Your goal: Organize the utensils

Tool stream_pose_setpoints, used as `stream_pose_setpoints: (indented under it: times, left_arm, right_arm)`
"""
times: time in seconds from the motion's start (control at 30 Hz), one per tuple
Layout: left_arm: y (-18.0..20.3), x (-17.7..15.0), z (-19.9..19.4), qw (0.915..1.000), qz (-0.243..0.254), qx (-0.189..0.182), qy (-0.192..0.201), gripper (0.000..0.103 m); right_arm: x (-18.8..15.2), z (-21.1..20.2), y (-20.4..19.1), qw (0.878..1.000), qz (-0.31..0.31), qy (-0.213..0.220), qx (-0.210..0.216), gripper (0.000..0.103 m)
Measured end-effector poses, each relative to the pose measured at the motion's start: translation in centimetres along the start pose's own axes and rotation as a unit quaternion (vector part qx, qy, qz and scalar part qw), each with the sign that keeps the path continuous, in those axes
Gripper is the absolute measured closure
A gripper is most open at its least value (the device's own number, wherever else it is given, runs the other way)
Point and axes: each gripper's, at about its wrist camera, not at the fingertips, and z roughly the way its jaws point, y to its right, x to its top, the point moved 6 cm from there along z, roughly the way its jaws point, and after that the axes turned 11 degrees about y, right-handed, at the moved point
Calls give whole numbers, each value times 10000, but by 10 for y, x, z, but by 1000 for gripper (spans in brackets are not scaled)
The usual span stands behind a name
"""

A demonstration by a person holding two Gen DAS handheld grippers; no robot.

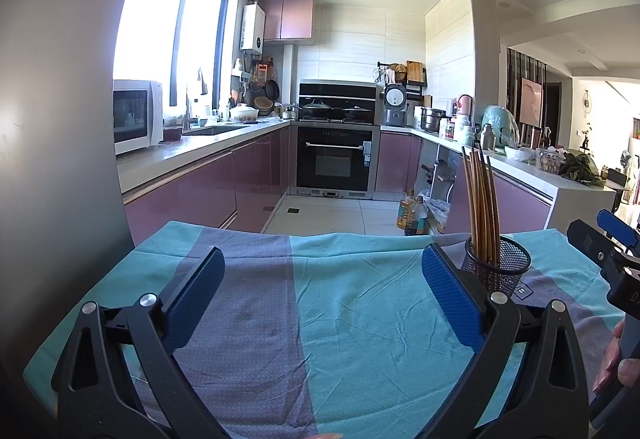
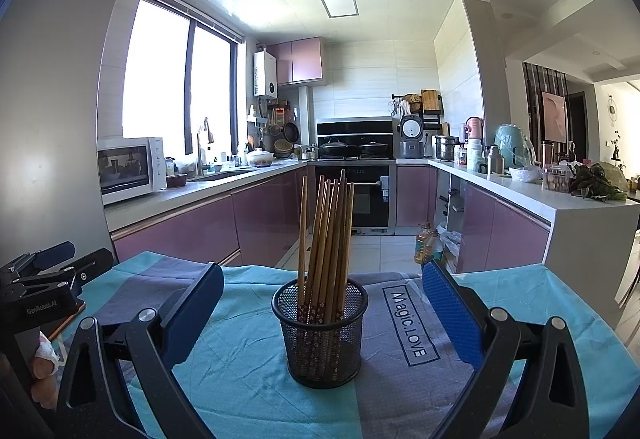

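Kitchen counters and purple cabinets lie beyond a table draped in a teal-and-grey cloth (image 2: 248, 391). Bamboo chopsticks (image 2: 326, 235) stand bunched in a black mesh holder (image 2: 320, 339), centred ahead of the right gripper (image 2: 320, 303), whose jaws are spread wide and empty. The left gripper (image 1: 320, 287) hangs likewise released over bare cloth. Any further tidying should steady the light holder first.
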Motion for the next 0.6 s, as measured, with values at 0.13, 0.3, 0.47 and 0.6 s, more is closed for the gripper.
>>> stream_pose_setpoints:
  times: [0.13,0.3,0.47,0.6]
  left_arm:
    - [1,0,0,10000,8,5,3,6]
    - [2,0,0,10000,12,6,-1,6]
    - [2,0,0,10000,9,10,0,6]
    - [1,0,0,10000,6,9,-1,6]
  right_arm:
    - [0,0,-1,10000,2,-6,12,7]
    - [-1,1,-1,10000,11,-21,19,7]
    - [-1,2,-3,10000,11,-31,34,7]
    - [-1,2,-3,10000,19,-30,32,7]
